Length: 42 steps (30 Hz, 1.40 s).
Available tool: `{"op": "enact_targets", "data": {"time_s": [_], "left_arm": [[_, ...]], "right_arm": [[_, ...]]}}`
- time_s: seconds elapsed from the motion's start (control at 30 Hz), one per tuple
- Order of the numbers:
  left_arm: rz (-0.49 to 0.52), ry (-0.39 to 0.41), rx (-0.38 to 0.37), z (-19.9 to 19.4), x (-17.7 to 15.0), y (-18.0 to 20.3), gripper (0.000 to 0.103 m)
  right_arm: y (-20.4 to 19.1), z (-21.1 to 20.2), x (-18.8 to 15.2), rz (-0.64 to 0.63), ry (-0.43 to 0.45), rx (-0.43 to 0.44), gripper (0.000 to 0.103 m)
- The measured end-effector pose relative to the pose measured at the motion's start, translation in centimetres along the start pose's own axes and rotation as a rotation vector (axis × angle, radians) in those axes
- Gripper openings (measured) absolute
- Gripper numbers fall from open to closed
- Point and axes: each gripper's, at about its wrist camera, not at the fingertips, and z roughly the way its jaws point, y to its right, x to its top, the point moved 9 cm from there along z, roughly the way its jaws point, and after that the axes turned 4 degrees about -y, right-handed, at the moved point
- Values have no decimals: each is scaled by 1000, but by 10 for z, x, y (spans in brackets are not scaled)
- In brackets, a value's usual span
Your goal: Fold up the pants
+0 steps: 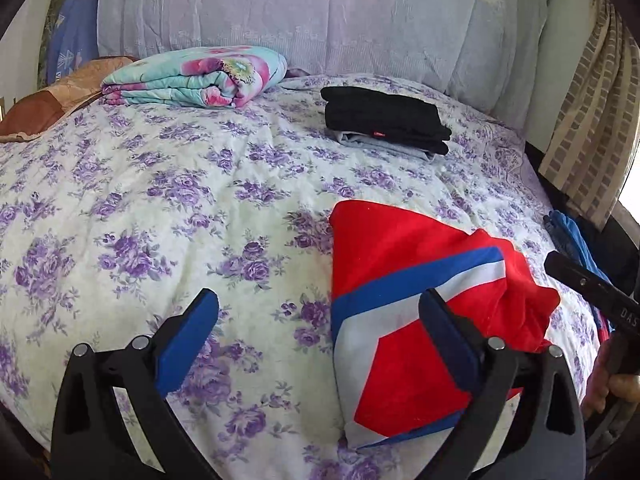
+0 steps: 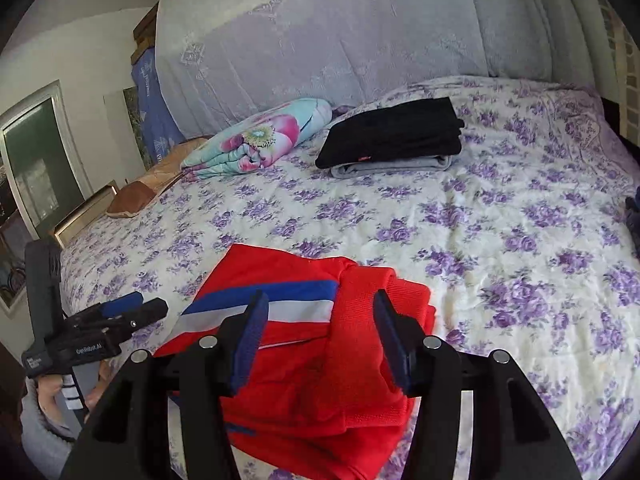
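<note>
Your left gripper (image 1: 318, 340) had its blue-padded fingers (image 1: 188, 344) spread wide in the left wrist view, pinching nothing. It hung above the flowered bedspread (image 1: 160, 184), with its right finger over the left part of the red pants (image 1: 404, 264). You had the pants lying folded at the near right of the bed, a blue and white stripe running across them. Far behind them sat a stack of folded black and grey clothes (image 1: 386, 124), well apart from the pants. A rolled flowery blanket (image 1: 200, 78) lay at the far left, by the pale quilt (image 1: 320, 12) standing along the back. Part of your right gripper (image 1: 592, 288) showed at the right edge.

Seen from the right wrist, your right gripper (image 2: 320, 336) also had its fingers (image 2: 250, 340) apart and held nothing, hovering over the pants (image 2: 304, 376), which lay in a thick folded bundle just below. Your left gripper (image 2: 136, 306) showed at the near left, beside the pants. The clothes stack (image 2: 392, 132) and blanket (image 2: 260, 140) lay far beyond.
</note>
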Motion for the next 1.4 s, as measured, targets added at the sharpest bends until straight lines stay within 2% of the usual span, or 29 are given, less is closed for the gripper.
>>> {"op": "enact_targets", "data": {"time_s": [0.07, 0.1, 0.13, 0.17, 0.2, 0.27, 0.37, 0.57, 0.67, 0.87, 1.07, 1.4], "left_arm": [[17, -35, 29, 11, -8, 2, 98], [30, -71, 53, 22, -16, 2, 98], [43, -111, 67, 34, -27, 3, 99], [37, -107, 71, 38, -32, 2, 99], [20, -73, 70, 33, -32, 0, 99], [31, -66, 75, 24, -30, 0, 98], [71, 12, 151, 2, -22, 2, 98], [149, 76, 173, -27, -21, 33, 98], [174, 89, 176, -39, -24, 50, 98], [165, 97, 178, -57, -28, 65, 98], [137, 93, 163, -63, -27, 62, 98], [118, 81, 160, -62, -28, 56, 98]], "right_arm": [[9, 22, -25, 0, -86, -33, 59], [15, 31, -36, -1, -98, -48, 60], [16, 30, -39, -14, -56, -53, 61], [15, 25, -39, -19, -40, -59, 61], [14, 17, -39, -6, -26, -58, 61], [12, -4, -37, 21, 21, -9, 75], [22, -34, -40, 65, 82, -19, 88], [44, -62, -45, 206, 94, -48, 95], [42, -76, -42, 233, 131, -23, 99], [23, -92, -37, 172, 167, -59, 99], [3, -90, -40, 123, 159, -45, 99], [4, -86, -42, 128, 148, -56, 99]]}}
